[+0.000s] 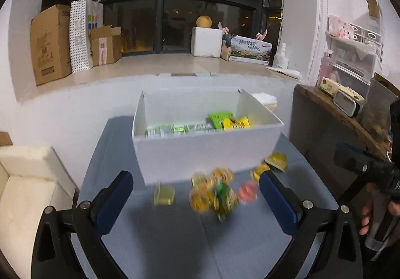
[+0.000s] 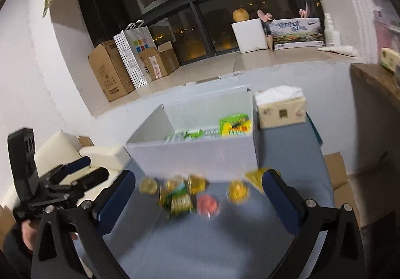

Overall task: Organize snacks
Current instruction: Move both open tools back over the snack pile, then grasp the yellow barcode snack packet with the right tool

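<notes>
A white box (image 1: 207,151) (image 2: 195,156) stands on the blue-grey table (image 1: 175,241) (image 2: 200,249), with green and yellow snack packets (image 1: 220,123) (image 2: 233,125) inside. In front of it lies a blurred cluster of loose snacks: yellow wrapped pieces (image 1: 200,200) (image 2: 237,191), a green-striped packet (image 1: 225,199) (image 2: 180,201), a pink one (image 1: 247,191) (image 2: 208,205) and a small yellow-green one (image 1: 163,195). My left gripper (image 1: 196,200) is open, its blue pads wide on either side of the cluster, holding nothing. My right gripper (image 2: 200,200) is open too and empty.
A tissue pack (image 2: 281,109) sits right of the box. A cream sofa (image 1: 27,179) is left of the table, a wooden shelf (image 1: 337,114) right. Cardboard boxes (image 1: 50,44) line the window ledge. The other gripper and a hand (image 1: 367,216) show at the right edge.
</notes>
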Action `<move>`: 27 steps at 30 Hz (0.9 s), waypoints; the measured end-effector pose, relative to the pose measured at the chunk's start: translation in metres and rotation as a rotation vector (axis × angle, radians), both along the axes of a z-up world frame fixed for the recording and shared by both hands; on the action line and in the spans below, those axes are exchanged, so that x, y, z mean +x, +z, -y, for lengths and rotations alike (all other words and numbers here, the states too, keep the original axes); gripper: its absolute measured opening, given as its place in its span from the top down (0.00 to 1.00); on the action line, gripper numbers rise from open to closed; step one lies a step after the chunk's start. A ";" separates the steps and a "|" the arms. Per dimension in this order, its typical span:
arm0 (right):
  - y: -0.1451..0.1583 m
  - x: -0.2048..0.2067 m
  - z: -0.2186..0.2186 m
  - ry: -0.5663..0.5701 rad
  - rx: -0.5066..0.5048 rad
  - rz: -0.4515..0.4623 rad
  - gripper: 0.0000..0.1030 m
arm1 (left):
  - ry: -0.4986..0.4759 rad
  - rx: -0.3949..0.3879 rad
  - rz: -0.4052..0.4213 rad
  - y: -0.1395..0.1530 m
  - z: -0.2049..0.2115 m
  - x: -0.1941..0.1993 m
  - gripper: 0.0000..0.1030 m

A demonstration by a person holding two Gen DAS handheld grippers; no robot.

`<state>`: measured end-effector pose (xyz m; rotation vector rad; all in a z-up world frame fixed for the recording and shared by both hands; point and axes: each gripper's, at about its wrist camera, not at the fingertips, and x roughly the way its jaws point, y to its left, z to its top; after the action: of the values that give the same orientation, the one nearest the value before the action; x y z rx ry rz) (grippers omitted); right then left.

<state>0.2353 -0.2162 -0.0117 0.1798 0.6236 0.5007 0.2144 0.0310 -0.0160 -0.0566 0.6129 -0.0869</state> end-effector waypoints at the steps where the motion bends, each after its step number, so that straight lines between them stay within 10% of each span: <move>1: -0.007 -0.010 0.001 -0.003 -0.022 0.002 0.00 | -0.002 -0.006 -0.002 -0.002 0.001 -0.009 0.00; 27: -0.116 0.154 0.019 -0.196 -0.081 -0.336 0.00 | 0.039 -0.012 -0.075 -0.037 -0.003 -0.086 0.00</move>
<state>0.3894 -0.2356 -0.1272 0.2486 0.9422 0.2554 0.1285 0.0338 -0.0526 -0.0835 0.6857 -0.0503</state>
